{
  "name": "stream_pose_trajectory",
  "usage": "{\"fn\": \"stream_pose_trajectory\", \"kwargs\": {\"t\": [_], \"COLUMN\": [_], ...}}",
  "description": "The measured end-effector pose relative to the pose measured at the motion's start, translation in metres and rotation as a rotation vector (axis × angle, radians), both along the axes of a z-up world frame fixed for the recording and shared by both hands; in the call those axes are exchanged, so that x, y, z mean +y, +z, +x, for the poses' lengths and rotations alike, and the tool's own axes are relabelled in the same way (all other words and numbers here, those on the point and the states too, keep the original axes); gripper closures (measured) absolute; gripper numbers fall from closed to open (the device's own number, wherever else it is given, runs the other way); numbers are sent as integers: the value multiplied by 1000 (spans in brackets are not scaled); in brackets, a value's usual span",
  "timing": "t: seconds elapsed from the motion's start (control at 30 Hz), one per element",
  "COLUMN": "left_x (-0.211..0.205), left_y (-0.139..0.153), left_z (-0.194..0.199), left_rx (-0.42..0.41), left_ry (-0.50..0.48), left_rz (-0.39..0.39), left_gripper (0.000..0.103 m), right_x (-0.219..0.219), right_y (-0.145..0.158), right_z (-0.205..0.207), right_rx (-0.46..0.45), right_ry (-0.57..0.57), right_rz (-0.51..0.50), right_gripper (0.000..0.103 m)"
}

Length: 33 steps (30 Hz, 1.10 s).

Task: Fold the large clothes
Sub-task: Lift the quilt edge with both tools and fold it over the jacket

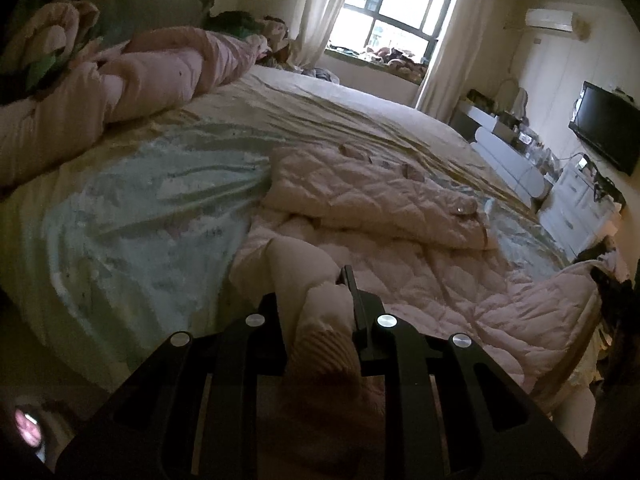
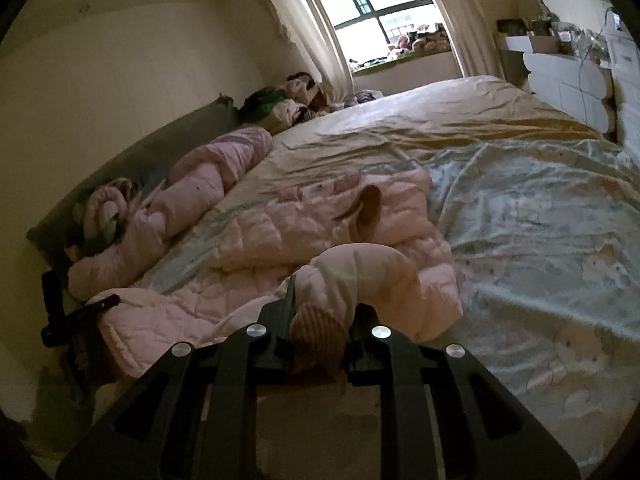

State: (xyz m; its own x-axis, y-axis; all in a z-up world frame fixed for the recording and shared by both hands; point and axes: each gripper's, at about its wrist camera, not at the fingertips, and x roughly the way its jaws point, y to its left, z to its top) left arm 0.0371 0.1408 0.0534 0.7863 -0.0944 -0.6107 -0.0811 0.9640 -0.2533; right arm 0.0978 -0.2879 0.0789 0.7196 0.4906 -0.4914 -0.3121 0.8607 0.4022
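Note:
A pale pink quilted jacket (image 1: 380,200) lies crumpled on the bed, its front folded over itself. In the left wrist view my left gripper (image 1: 316,292) is shut on a sleeve's ribbed cuff (image 1: 324,344), and that sleeve (image 1: 296,260) rises off the sheet. In the right wrist view my right gripper (image 2: 324,300) is shut on the other ribbed cuff (image 2: 320,328). Its sleeve (image 2: 360,264) arches up from the jacket (image 2: 280,232). A hood or collar flap (image 2: 368,208) stands up behind it.
The bed's blue and yellow sheet (image 1: 140,208) is wrinkled. A rolled pink duvet (image 1: 140,76) and piled clothes lie along the headboard. Beyond the bed's far edge are a window (image 1: 392,8), white drawers (image 1: 576,208) and a wall television (image 1: 608,124).

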Motion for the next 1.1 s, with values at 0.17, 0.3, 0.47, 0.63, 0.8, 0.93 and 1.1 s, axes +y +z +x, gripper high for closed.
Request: {"fn": "stream_pose_trajectory", "kwargs": {"t": [0.17, 0.3, 0.47, 0.63, 0.8, 0.93, 1.1], "left_x": [-3, -2, -2, -3, -2, 1, 3], "left_y": [8, 14, 20, 27, 30, 33, 40], "left_z": [9, 20, 36, 50, 63, 79, 101], "left_rx": [-13, -24, -37, -58, -70, -79, -102], "left_ry": [3, 8, 23, 33, 38, 44, 40], "left_rz": [10, 15, 28, 40, 43, 48, 61], "left_gripper": [91, 91, 91, 91, 91, 90, 90], "right_x": [-1, 0, -1, 0, 5, 4, 4], "right_y": [5, 8, 13, 18, 23, 25, 29], "right_z": [18, 31, 48, 71, 89, 105, 126], "right_rx": [-18, -33, -52, -64, -77, -76, -85], "right_ry": [-18, -31, -50, -73, -91, -115, -151], "right_rz": [6, 11, 17, 15, 9, 20, 7], "right_gripper": [87, 87, 87, 87, 87, 87, 87]}}
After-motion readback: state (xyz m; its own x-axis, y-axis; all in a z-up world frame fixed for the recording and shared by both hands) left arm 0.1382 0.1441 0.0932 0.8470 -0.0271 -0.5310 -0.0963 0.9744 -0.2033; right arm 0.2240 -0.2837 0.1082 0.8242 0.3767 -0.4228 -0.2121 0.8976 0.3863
